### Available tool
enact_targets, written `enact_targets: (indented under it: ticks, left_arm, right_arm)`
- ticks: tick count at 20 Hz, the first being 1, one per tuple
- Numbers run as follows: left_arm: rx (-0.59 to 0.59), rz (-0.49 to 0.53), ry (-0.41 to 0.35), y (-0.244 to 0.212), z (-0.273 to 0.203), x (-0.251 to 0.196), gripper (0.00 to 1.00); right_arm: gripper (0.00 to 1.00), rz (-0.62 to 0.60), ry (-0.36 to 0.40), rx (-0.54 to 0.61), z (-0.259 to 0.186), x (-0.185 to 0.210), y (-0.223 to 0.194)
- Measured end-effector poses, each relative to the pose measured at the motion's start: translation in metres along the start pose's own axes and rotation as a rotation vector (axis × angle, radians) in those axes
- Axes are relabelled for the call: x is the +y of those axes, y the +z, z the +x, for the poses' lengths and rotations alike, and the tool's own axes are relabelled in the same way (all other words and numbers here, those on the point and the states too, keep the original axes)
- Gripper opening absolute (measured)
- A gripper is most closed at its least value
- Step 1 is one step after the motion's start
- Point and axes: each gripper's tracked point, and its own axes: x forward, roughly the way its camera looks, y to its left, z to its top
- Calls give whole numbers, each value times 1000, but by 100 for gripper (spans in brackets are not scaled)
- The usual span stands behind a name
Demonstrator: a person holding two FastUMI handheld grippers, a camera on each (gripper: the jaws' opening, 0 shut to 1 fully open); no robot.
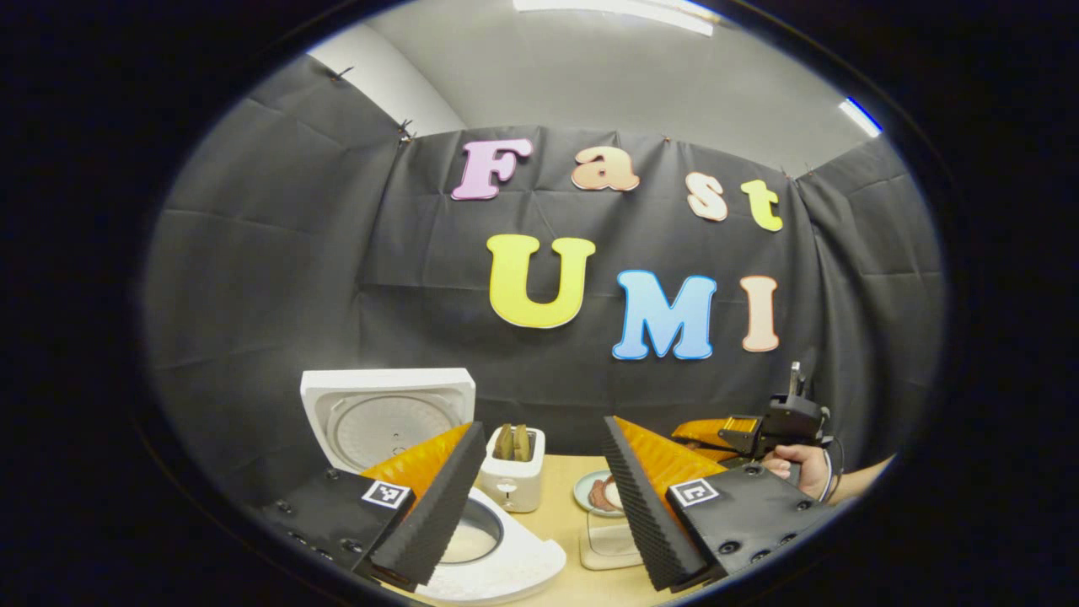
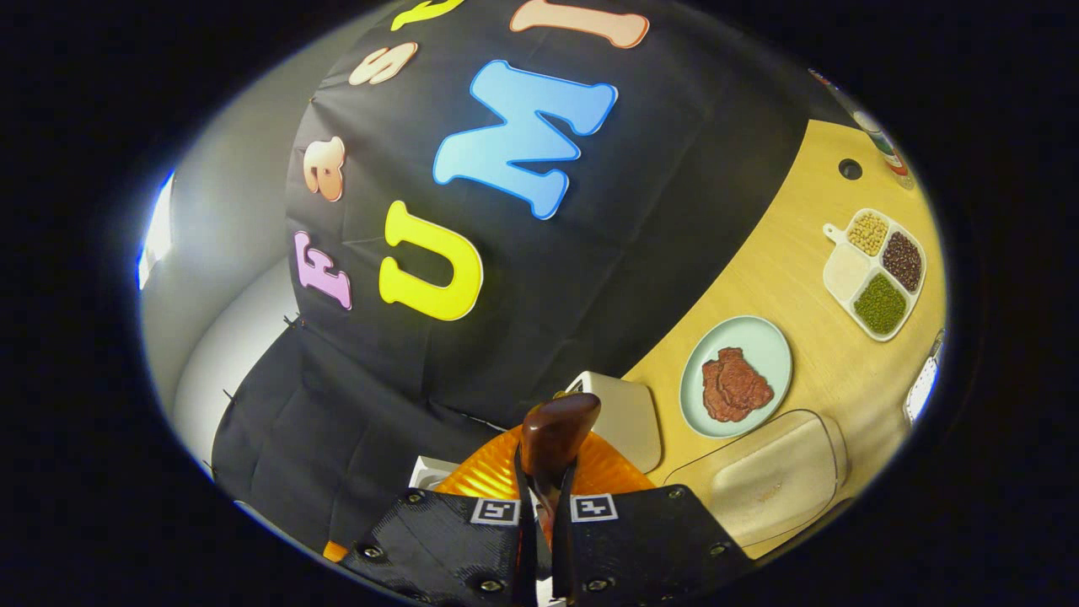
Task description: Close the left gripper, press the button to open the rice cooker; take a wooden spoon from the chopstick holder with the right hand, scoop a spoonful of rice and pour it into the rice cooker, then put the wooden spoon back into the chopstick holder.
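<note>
Right gripper [image 2: 544, 497] fingers clamp the wooden spoon [image 2: 556, 434], bowl forward, long axis along them; left gripper [image 1: 539, 506] released above open rice cooker [image 1: 472, 539]

Right hand-held gripper clamped on the wooden spoon above the table

The right hand-held gripper [image 2: 544, 497] has its two fingers pressed together on the wooden spoon [image 2: 555, 434], whose dark brown bowl stands up just past the fingertips. Beyond it on the wooden table [image 2: 784, 253] sit a white toaster [image 2: 628, 417], a pale green plate [image 2: 738, 375] carrying a brown slab of meat [image 2: 733, 386], a clear rice container [image 2: 771, 480], and, further off, a white divided tray [image 2: 877, 271] holding beans and grains in separate compartments.
</note>
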Motion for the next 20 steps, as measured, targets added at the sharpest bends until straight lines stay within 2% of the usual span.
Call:
enact_targets:
  ticks: [14,20]
  left_arm:
    - [-8,-14,21,-9,-17,59,96]
    - [-12,-39,-31,-17,-16,78,96]
  right_arm:
    - [7,-129,51,104,62,66,-92]
    - [7,-193,51,165,97,72,-141]
